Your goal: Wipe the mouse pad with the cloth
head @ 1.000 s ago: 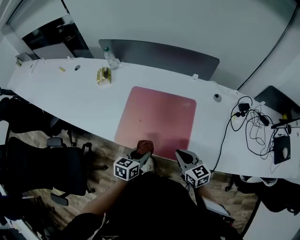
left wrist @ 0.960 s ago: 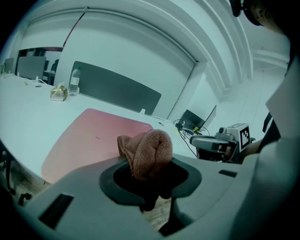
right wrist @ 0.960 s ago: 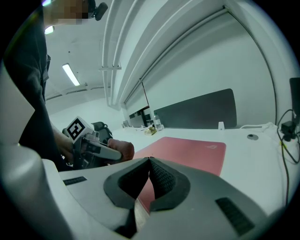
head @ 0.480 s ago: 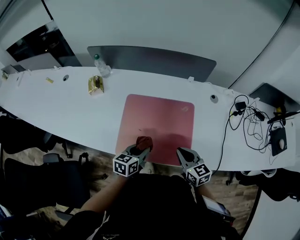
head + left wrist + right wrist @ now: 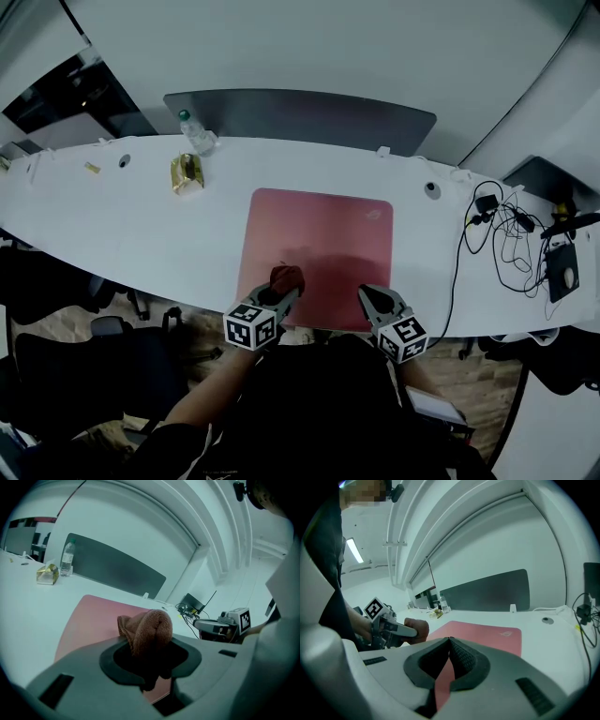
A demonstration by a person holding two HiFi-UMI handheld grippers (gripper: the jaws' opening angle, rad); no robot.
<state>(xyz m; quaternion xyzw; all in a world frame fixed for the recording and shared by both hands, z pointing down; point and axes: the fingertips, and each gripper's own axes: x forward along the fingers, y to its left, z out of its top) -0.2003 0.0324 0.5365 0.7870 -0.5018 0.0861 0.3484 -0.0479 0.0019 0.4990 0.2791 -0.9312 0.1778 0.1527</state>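
A pink-red mouse pad lies on the white desk, also seen in the left gripper view and the right gripper view. My left gripper is shut on a bunched brown cloth over the pad's near left edge; the right gripper view shows the cloth too. My right gripper hovers at the pad's near right edge, jaws closed together with nothing between them.
A gold packet and a water bottle stand at the desk's far left. Tangled cables lie at the right end. A dark panel runs along the desk's far side. Office chairs stand below left.
The head camera has shifted, so the desk sits a little differently in view. Both grippers have edged slightly forward over the pad's near edge; the cloth stays held.
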